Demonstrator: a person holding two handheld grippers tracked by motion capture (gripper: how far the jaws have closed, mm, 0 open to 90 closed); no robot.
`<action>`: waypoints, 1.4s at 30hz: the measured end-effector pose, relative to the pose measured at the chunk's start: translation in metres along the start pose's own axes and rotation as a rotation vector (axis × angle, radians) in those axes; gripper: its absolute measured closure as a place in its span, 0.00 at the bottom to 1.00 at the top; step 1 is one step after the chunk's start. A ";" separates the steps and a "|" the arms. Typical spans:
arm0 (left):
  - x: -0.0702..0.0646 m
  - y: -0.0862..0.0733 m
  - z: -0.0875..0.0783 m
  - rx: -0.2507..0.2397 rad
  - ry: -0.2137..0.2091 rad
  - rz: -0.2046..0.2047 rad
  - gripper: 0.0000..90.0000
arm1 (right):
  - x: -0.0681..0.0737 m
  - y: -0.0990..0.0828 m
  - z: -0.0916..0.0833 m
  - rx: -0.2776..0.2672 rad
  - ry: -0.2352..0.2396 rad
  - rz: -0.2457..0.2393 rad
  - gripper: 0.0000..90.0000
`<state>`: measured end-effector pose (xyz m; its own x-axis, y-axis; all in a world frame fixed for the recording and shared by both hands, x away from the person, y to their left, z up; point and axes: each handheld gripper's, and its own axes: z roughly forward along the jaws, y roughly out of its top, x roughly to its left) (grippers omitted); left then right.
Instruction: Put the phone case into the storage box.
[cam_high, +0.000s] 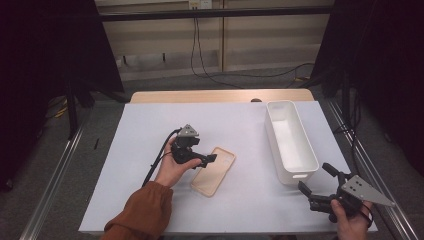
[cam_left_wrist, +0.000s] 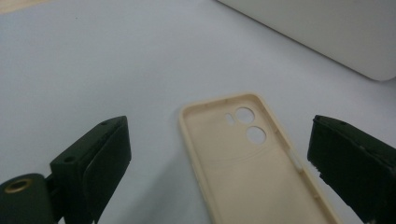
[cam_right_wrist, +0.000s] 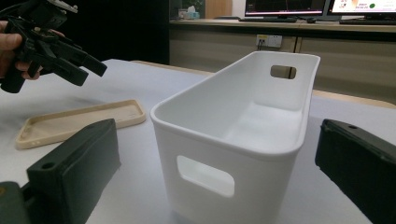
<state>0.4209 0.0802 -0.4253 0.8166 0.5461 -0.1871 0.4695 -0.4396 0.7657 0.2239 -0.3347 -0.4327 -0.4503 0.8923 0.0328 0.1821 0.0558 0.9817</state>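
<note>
— Where is your left gripper (cam_high: 209, 159) now?

— I hold it just above the near end of the phone case (cam_high: 214, 171), jaws spread wide, nothing between them. The case lies flat on the table (cam_high: 140, 150), open side up.

— And the right one?

— My right gripper (cam_high: 315, 180) is also spread, empty, near the short end of the white bin (cam_high: 291, 141), which stands beyond the case.

Rust-orange sleeve (cam_high: 142, 212), black tongs (cam_high: 212, 158) with grey three-cornered plates and a trailing black cable (cam_high: 159, 157).
</note>
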 end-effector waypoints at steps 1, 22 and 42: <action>0.001 0.000 0.001 0.003 0.002 -0.004 0.07 | 0.000 0.000 0.000 0.000 -0.001 0.001 0.00; 0.007 0.007 0.020 0.128 0.011 -0.005 0.14 | 0.000 0.000 0.000 0.000 0.001 0.001 0.00; 0.005 0.010 0.035 0.318 0.009 0.012 0.31 | 0.000 0.000 0.000 0.004 0.003 0.002 0.00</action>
<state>0.4412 0.0539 -0.4404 0.8203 0.5453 -0.1725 0.5424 -0.6462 0.5368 0.2238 -0.3346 -0.4329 -0.4527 0.8910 0.0350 0.1864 0.0561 0.9809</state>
